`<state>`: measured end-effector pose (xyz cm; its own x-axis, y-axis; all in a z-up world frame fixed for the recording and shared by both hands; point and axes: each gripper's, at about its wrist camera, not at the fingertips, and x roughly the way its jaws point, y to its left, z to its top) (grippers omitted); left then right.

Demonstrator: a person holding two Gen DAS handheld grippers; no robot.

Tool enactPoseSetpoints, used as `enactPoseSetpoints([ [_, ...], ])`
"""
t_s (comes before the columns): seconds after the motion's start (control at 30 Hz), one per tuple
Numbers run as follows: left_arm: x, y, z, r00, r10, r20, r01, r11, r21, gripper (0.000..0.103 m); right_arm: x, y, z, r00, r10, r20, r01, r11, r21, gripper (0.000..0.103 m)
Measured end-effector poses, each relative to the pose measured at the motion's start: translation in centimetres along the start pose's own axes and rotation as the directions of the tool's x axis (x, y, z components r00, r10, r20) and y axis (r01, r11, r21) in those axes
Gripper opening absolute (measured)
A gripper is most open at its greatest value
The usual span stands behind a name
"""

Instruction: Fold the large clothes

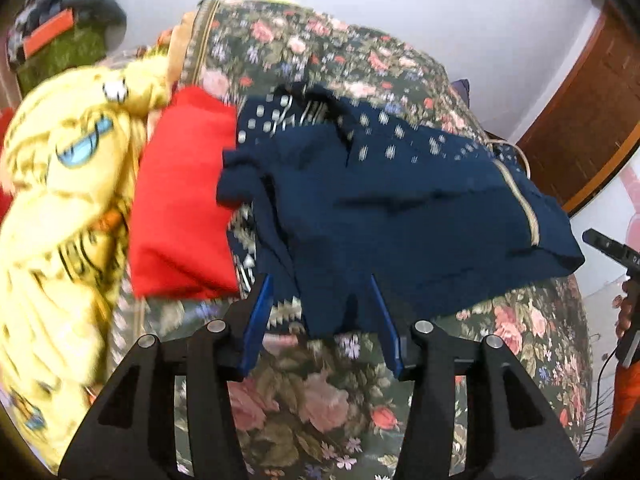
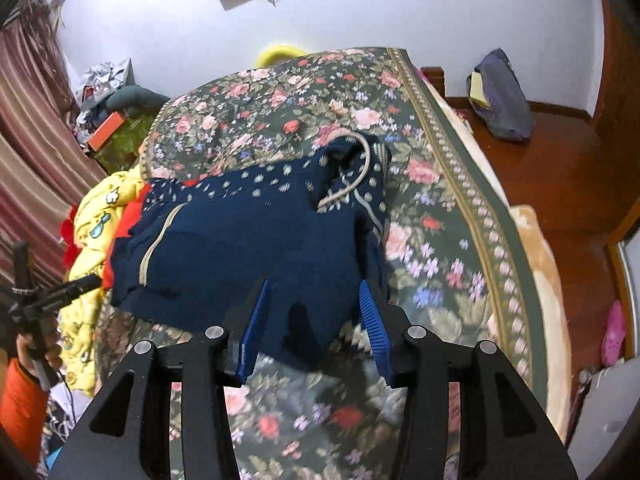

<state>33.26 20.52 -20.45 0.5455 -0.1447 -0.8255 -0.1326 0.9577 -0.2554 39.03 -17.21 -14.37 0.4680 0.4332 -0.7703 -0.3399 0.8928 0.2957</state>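
Observation:
A large navy garment with white dots and a beige trim lies folded over on the floral bed. It also shows in the right wrist view. My left gripper is open, its blue fingers either side of the garment's near edge. My right gripper is open too, its fingers astride the garment's near corner. Neither holds the cloth.
A red folded cloth and a yellow cartoon-print blanket lie left of the garment. The floral bedspread covers the bed. A wooden floor with a grey bag lies to the right. The other hand-held gripper shows at the edge.

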Motion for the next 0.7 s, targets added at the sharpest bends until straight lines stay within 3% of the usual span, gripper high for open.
enactPoseSetpoints([
  [0.27, 4.2, 1.8, -0.9, 0.992, -0.1, -0.08, 0.088, 0.985, -0.15, 0.048, 3.7, -0.1, -1.1, 0.994, 0.036, -0.106, -0.032, 0.999, 0.038, 0.044],
  [0.33, 4.4, 1.5, -0.8, 0.992, -0.108, -0.067, 0.097, 0.984, -0.149, 0.039, 4.1, -0.1, -1.0, 0.994, 0.034, -0.1, -0.031, 0.999, 0.036, 0.044],
  [0.4, 4.3, 0.9, -0.6, 0.993, -0.105, -0.056, 0.097, 0.987, -0.126, 0.015, 4.4, -0.3, -0.8, 0.995, 0.051, -0.09, -0.046, 0.998, 0.051, 0.044],
  [0.43, 4.1, 0.5, -0.5, 0.995, -0.09, -0.045, 0.085, 0.991, -0.107, 0.011, 4.5, -0.3, -0.6, 0.993, 0.072, -0.092, -0.067, 0.996, 0.063, 0.044],
  [0.57, 2.0, -1.1, 0.3, 0.999, -0.015, 0.028, 0.016, 0.999, -0.035, 0.005, 4.2, 0.0, 0.2, 0.99, 0.121, -0.068, -0.117, 0.991, 0.065, 0.017],
  [0.7, -0.5, -2.6, 2.7, 0.993, -0.034, 0.111, 0.033, 0.999, 0.005, 0.004, 3.5, 1.1, 2.4, 0.99, 0.134, -0.031, -0.134, 0.991, 0.008, 0.011],
])
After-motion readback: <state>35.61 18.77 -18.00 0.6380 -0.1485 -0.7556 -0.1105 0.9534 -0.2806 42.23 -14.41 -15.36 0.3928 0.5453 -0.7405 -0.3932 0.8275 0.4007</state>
